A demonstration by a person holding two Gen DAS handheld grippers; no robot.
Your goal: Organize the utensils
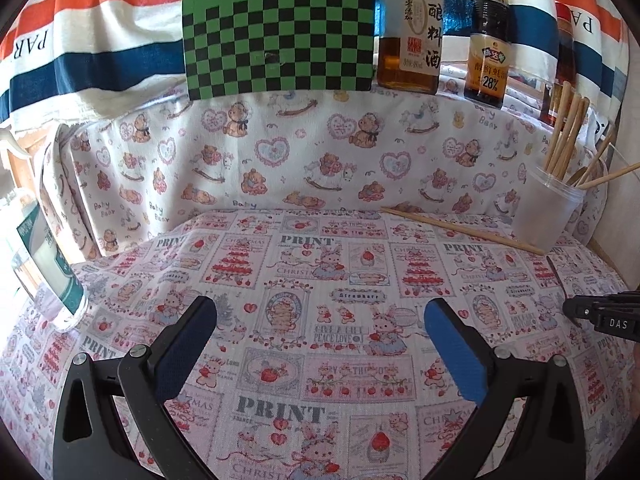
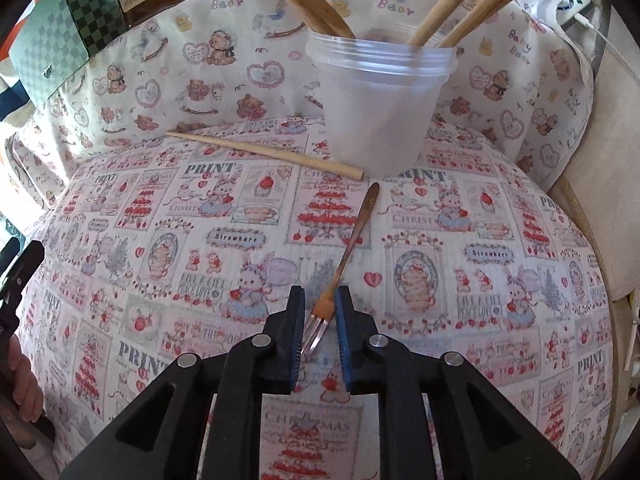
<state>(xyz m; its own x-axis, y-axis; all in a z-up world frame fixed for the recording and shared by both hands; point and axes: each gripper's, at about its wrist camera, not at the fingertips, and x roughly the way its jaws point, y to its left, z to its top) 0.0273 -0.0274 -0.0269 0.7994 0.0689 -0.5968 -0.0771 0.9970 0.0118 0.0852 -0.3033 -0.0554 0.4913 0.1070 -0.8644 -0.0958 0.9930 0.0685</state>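
Your right claw [image 2: 320,332] is nearly closed around the small fork [image 2: 340,268], its pads set on either side of the neck just above the tines. The fork lies flat on the cloth-covered surface [image 2: 160,280], its handle running away ahead of the claw towards the plastic cup [image 2: 380,120]. Whether the pads actually pinch the metal is hard to tell; a thin gap seems to remain on one side, so treat the grip as not yet firm.

Your left claw [image 1: 320,316] hovers wide open over bare cloth, holding nothing.

Most of the sorting looks done: several wooden chopsticks [image 2: 432,20] and what appears to be a spoon already stand in the cup ahead of your right claw. Two items are left out on the surface: the fork you are closing on, and one loose chopstick [image 2: 264,154] lying ahead and to the left of your right claw, its thick end just beside the cup's base.
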